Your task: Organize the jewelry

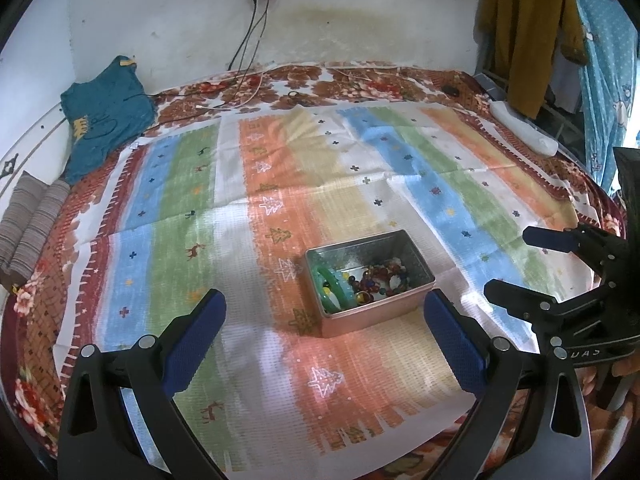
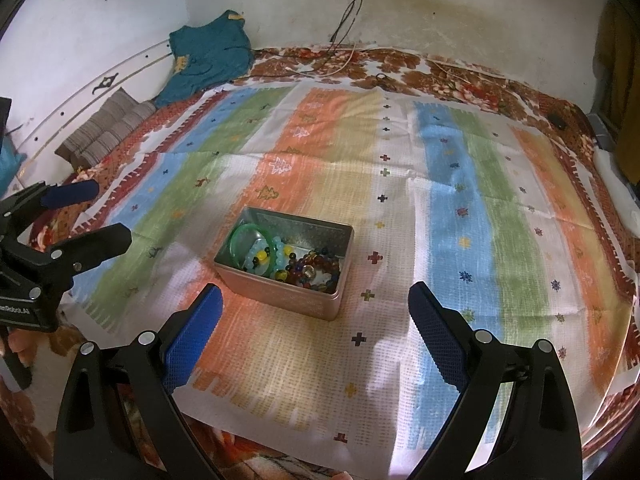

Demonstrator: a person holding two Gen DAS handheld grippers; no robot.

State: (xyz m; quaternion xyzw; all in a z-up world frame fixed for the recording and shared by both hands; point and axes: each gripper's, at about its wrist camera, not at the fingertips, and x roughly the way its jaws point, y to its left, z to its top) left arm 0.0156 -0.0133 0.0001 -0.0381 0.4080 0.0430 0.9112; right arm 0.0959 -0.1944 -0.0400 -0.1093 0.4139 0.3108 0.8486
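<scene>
An open metal tin point(image 1: 416, 276) stands on a striped cloth point(image 1: 280, 184). It holds a green bangle point(image 1: 334, 282), pale aqua beads and a heap of dark red and mixed beaded bracelets point(image 1: 380, 278). My left gripper point(image 1: 325, 308) is open and empty, just in front of the tin. In the right wrist view the tin point(image 2: 304, 300) sits ahead, with the bangle point(image 2: 245, 236) and beads point(image 2: 316, 270) inside. My right gripper point(image 2: 316, 300) is open and empty, near the tin's front. Each gripper shows in the other's view, the right one point(image 1: 516, 260) and the left one point(image 2: 100, 216), both open.
The cloth covers a floral bedspread point(image 1: 36, 320) on a bed against a white wall. A teal garment point(image 1: 104, 116) and a striped pillow point(image 1: 32, 224) lie at the far left. Cables point(image 1: 248, 80) hang from a socket. A mustard garment point(image 1: 524, 32) hangs at the right.
</scene>
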